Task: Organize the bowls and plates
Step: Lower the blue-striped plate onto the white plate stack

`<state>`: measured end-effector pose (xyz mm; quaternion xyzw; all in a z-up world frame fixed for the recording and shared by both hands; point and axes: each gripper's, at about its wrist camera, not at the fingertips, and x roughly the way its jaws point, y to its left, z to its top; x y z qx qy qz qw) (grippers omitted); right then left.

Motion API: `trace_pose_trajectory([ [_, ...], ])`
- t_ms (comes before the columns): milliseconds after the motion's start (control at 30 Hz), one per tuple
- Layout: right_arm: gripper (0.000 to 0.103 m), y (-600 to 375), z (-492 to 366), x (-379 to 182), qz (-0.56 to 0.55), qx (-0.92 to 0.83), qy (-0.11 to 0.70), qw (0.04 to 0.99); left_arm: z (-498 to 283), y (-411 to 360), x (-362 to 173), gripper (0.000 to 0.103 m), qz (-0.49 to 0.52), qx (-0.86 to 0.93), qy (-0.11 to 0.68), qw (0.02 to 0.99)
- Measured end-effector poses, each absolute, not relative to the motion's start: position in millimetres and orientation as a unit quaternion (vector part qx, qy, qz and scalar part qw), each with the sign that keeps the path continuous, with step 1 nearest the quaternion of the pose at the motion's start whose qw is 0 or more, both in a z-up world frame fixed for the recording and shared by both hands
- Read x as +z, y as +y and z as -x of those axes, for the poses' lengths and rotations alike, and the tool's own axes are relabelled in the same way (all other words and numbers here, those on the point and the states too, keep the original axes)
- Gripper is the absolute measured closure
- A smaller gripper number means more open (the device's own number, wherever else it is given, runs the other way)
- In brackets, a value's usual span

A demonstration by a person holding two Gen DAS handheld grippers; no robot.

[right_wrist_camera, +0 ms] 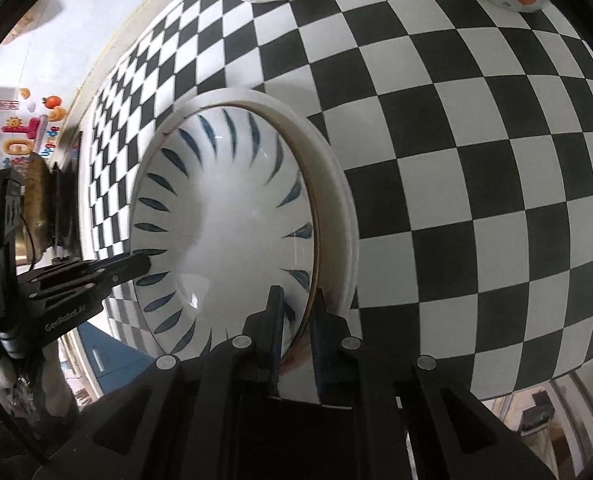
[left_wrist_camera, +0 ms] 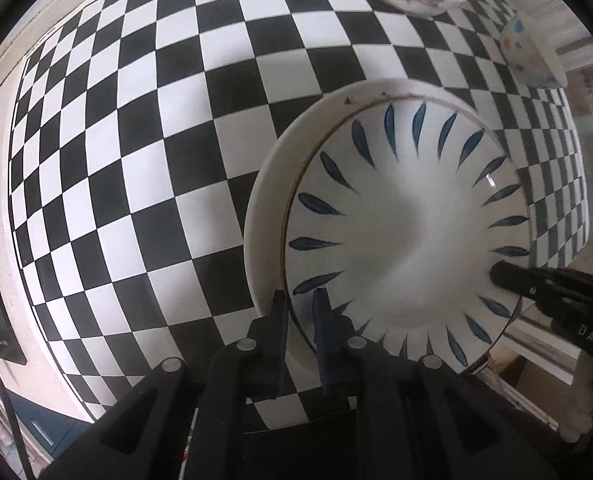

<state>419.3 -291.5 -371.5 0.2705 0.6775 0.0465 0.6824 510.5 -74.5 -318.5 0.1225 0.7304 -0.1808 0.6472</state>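
Both my claws, left (left_wrist_camera: 302,304) and right (right_wrist_camera: 296,300), clamp the leaf-patterned plate's (left_wrist_camera: 408,216) rim at nine and three o'clock over a white plate (left_wrist_camera: 272,184).

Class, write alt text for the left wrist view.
The left gripper is shut on the near rim of a blue-leaf plate over a plain white plate. The right gripper grips the opposite rim above the checkered tablecloth; two bowls sit beyond.
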Motion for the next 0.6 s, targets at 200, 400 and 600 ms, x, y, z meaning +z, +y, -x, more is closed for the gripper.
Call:
trace_pose_trajectory([
  [200, 0.090, -290.5, -429.6, -371.0, -0.250, 0.037, 0.686, 0.682, -507.6, -85.3, -319.6, 0.091, -0.129, -0.165, 0.731, 0.649],
  [400, 0.089, -291.3, -439.5, -370.0, -0.244, 0.032, 0.703, 0.667, -498.6, -88.3, -321.2, 0.091, -0.128, -0.156, 0.737, 0.645],
  [600, 0.086, -288.8, -445.1, -369.5, -0.237, 0.035, 0.723, 0.648, -494.7, -86.8, -316.6, 0.090, -0.120, -0.138, 0.742, 0.645],
])
